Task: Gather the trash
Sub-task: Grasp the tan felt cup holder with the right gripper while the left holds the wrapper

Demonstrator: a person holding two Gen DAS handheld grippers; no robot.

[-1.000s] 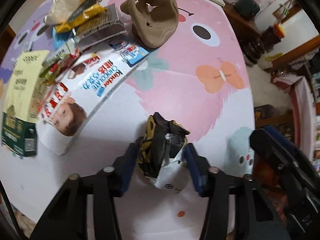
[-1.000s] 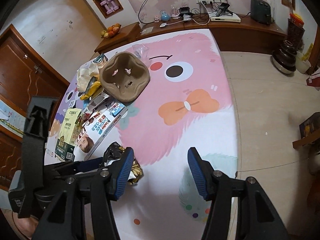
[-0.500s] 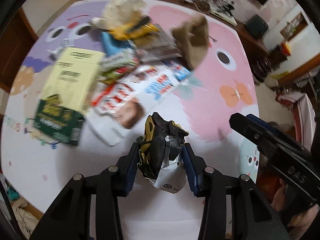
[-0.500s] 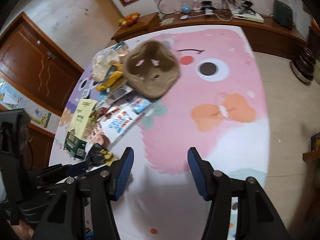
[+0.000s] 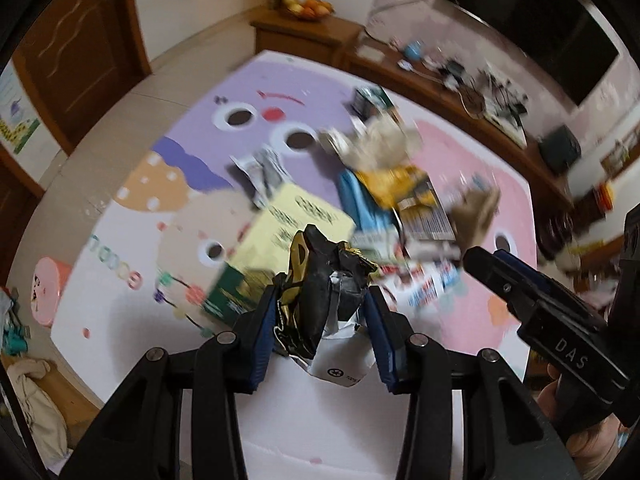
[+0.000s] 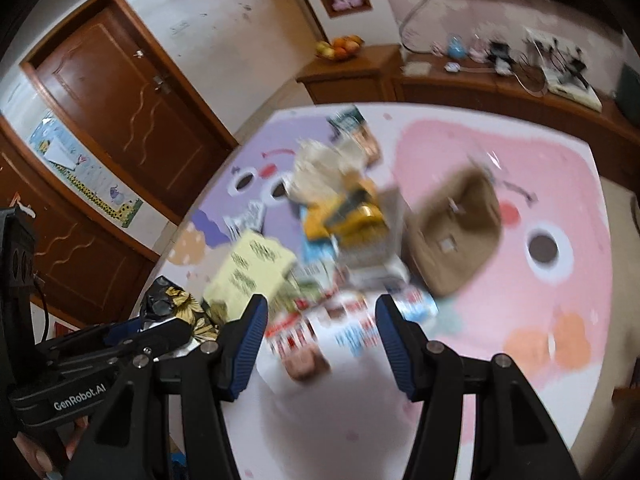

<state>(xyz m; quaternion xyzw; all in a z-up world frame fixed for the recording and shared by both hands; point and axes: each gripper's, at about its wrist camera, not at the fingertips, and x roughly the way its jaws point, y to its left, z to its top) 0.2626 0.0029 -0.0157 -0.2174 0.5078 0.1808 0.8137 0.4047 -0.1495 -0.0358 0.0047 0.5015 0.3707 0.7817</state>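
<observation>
The crumpled black and gold wrapper (image 5: 320,280) is clamped between the two blue-padded fingers of the left gripper (image 5: 320,312), held up above the mat (image 5: 120,280); a white part of it hangs below the pads and carries a small round printed mark, but the text beside this mark is too small to read. In the right wrist view the same wrapper (image 6: 176,304) shows at the lower left, sticking out from the left gripper (image 6: 160,328), whose body has the white words "GenRobot.AI".

The right gripper (image 6: 318,340) has its jaws spread wide with nothing between them; it hangs over the pile of trash, just to the right of the held wrapper. In the left wrist view one dark arm of it (image 5: 532,304) crosses the right side, marked "DAS".

Beyond the wrapper lies a pale yellow and green box (image 5: 280,248); its dark print is blurred and I cannot read it. Behind it are a yellow snack bag (image 5: 400,184) and a crumpled pale paper (image 5: 384,140). Only the right wrist view shows well the brown pulp cup tray (image 6: 456,236) on the pink part of the mat, and the red and white package (image 6: 304,332) between the open fingers; its lettering is too blurred to read. A fruit bowl (image 6: 340,46) stands on the wooden cabinet (image 6: 348,76) at the far wall.
</observation>
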